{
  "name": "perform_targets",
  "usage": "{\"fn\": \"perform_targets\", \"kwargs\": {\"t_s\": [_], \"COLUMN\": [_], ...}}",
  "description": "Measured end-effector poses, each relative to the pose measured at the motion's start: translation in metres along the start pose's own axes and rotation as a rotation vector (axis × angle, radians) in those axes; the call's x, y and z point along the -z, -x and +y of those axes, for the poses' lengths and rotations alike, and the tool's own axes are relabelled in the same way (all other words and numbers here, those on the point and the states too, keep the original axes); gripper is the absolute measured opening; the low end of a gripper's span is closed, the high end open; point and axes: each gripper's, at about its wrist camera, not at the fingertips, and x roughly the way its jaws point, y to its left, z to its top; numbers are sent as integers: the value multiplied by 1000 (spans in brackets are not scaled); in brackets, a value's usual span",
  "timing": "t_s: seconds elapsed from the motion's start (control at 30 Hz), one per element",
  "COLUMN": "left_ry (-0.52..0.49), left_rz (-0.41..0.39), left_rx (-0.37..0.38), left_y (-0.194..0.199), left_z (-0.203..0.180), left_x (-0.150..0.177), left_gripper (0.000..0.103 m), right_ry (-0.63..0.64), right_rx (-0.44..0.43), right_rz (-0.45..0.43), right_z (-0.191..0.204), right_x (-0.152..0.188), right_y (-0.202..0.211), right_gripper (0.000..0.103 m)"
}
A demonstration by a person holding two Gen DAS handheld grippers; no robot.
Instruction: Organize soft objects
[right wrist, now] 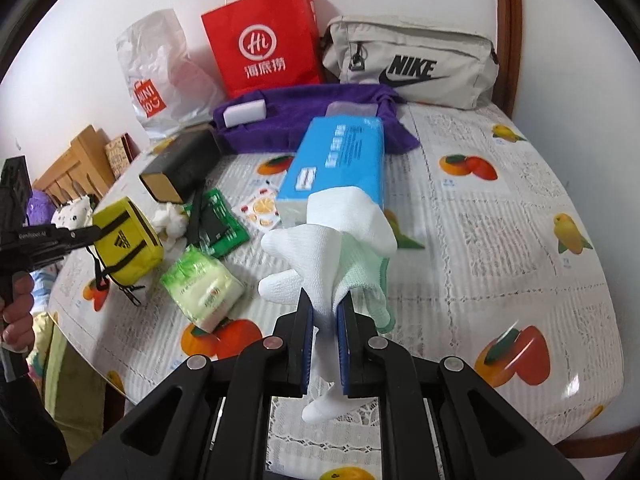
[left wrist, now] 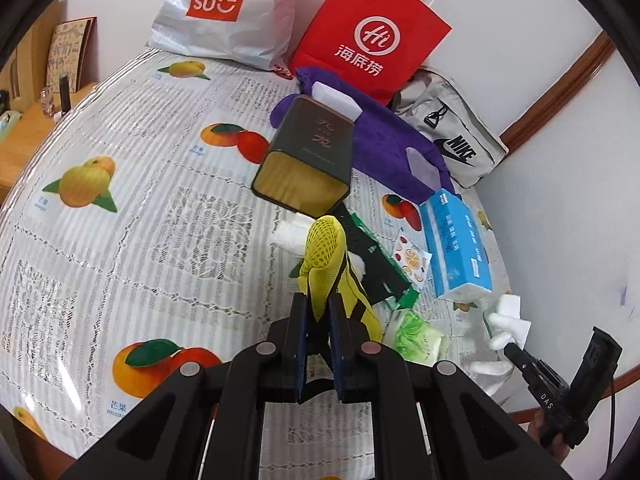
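My left gripper (left wrist: 319,308) is shut on a yellow mesh pouch (left wrist: 326,264) and holds it above the table; the pouch also shows in the right wrist view (right wrist: 126,240). My right gripper (right wrist: 325,304) is shut on white and pale green gloves (right wrist: 332,248) that hang over the table; the gloves also show at the right in the left wrist view (left wrist: 506,320). A purple towel (right wrist: 304,114) with a white sponge (right wrist: 245,114) on it lies at the back. A blue tissue pack (right wrist: 336,164) lies in front of it.
The table (right wrist: 500,208) has a fruit-print cover. On it are a dark tin box (left wrist: 308,156), a green sachet (right wrist: 220,224), a green-white tissue packet (right wrist: 204,288), a red paper bag (right wrist: 262,40), a white Miniso bag (left wrist: 224,4) and a grey Nike bag (right wrist: 412,60).
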Motion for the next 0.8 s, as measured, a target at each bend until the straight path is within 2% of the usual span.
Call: {"fn": "perform_targets", "kwargs": {"t_s": [0.37,0.8], "left_ry": [-27,-63], "left_rz": [-36,-103], "left_rx": [13,36], "left_y": [17,27], "left_z": [-20,-39], "left_x": [-22,-83], "left_gripper": [11,11], "right_ry": [29,54], "right_rx": [-20,-11], "right_rz": [-57,-126], "right_z": [9,9], "right_x": [-38,-104], "right_y": [20,24], "right_gripper": [11,11]}}
